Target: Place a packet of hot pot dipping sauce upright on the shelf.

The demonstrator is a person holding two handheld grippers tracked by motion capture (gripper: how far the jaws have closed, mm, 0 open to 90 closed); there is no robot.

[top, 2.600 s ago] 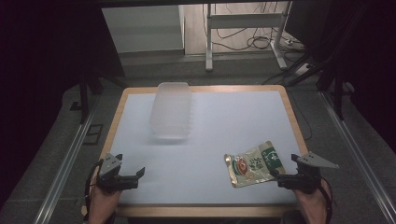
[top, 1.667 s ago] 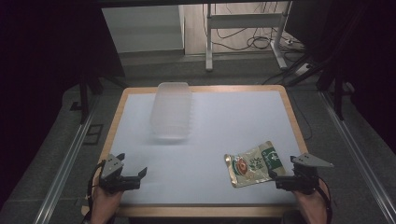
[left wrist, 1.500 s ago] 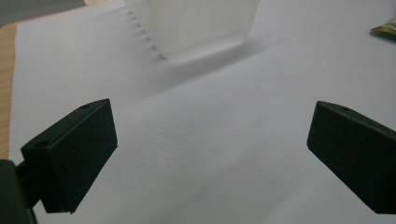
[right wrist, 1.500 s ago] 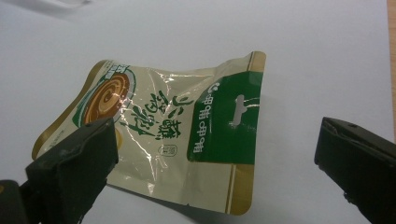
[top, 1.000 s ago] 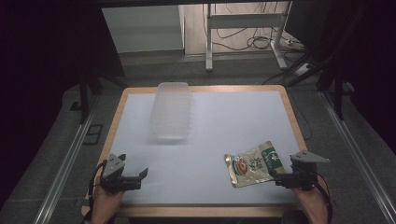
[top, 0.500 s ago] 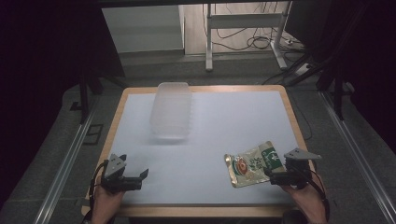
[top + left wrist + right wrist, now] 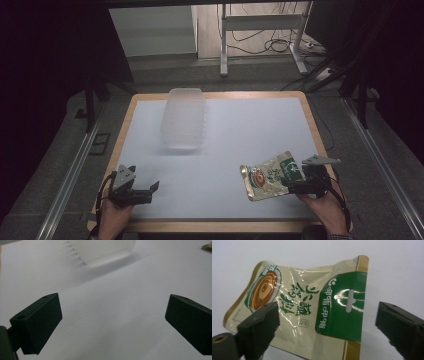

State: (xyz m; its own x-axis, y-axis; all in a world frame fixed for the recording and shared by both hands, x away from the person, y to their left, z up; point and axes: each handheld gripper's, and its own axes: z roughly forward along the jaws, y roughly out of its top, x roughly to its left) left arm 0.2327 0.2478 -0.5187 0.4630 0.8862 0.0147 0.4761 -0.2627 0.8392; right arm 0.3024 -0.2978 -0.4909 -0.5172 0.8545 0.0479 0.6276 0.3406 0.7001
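Lying flat on the white table surface (image 7: 235, 150), a glossy foil snack pouch (image 7: 271, 175) occupies the lower right of the high view. The pouch is cream with gold edges, carries a round brown swirl picture at one end and a green panel with white lettering and a punched hang slot at the other; its film is creased and catches highlights. In the right gripper view the pouch (image 7: 312, 307) fills the centre of the frame, its green end toward the lower right.

The right gripper (image 7: 300, 186), held in a hand (image 7: 327, 207) at the lower right of the high view, sits at the pouch's green end. Its two matte black, blocky jaws stand wide apart on either side of the pouch, holding nothing; whether they touch the film cannot be told.

The left gripper (image 7: 145, 190), at the lower left of the high view, hovers over bare table, jaws likewise spread wide and empty.

A translucent, ribbed plastic container (image 7: 183, 117) stands in the upper centre, well apart from the pouch.
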